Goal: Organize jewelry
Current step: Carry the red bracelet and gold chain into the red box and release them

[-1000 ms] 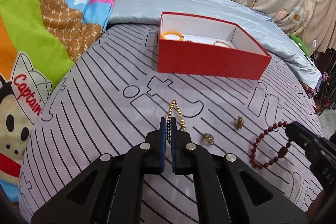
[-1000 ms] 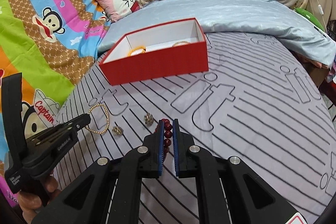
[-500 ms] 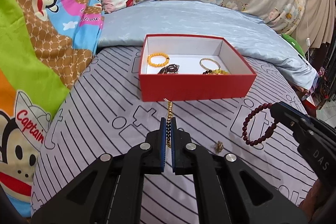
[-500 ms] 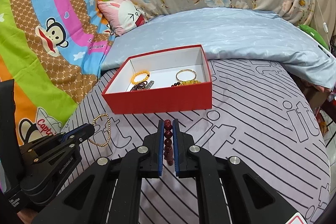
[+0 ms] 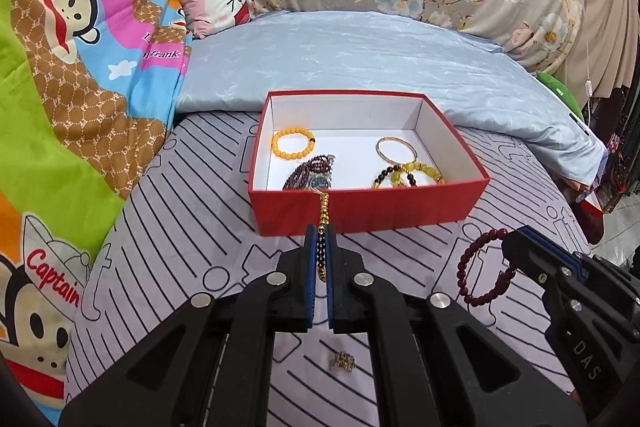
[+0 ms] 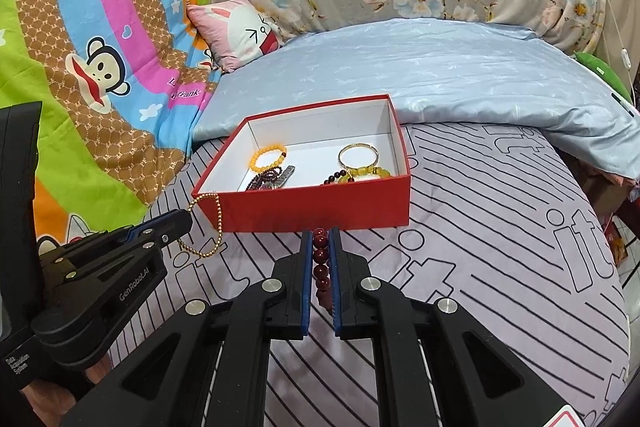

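A small gold ornament (image 5: 343,361) lies nearest on the striped lilac sheet (image 5: 168,227). The left gripper (image 5: 320,239) clamps a gold bead bracelet (image 6: 206,223); the right gripper (image 6: 320,239) clamps a dark red bead bracelet (image 5: 480,269). Beyond sits the open red cardboard box (image 5: 360,211), already holding bracelets.

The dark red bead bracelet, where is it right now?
The dark red bead bracelet hangs pinched in the right gripper, above the striped bedsheet, just in front of the red box.
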A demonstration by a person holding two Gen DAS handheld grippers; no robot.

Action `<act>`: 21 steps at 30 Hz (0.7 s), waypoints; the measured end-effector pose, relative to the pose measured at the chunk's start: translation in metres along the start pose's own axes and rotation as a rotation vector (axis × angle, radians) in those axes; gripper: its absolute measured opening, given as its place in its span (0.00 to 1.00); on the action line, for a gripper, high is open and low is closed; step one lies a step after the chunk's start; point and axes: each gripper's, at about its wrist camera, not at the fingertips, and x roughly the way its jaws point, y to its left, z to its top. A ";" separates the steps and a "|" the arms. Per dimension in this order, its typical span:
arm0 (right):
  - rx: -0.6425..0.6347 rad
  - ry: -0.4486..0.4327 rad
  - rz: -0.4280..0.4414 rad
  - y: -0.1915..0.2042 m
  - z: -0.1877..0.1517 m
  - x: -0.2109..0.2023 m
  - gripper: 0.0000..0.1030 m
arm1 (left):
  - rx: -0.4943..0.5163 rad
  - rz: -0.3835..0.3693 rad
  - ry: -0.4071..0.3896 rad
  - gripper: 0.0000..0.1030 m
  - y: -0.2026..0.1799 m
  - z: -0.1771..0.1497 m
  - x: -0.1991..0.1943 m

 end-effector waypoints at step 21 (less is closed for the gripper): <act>-0.067 -0.090 -0.006 -0.004 0.097 0.045 0.07 | 0.038 0.021 -0.063 0.03 -0.006 0.087 0.049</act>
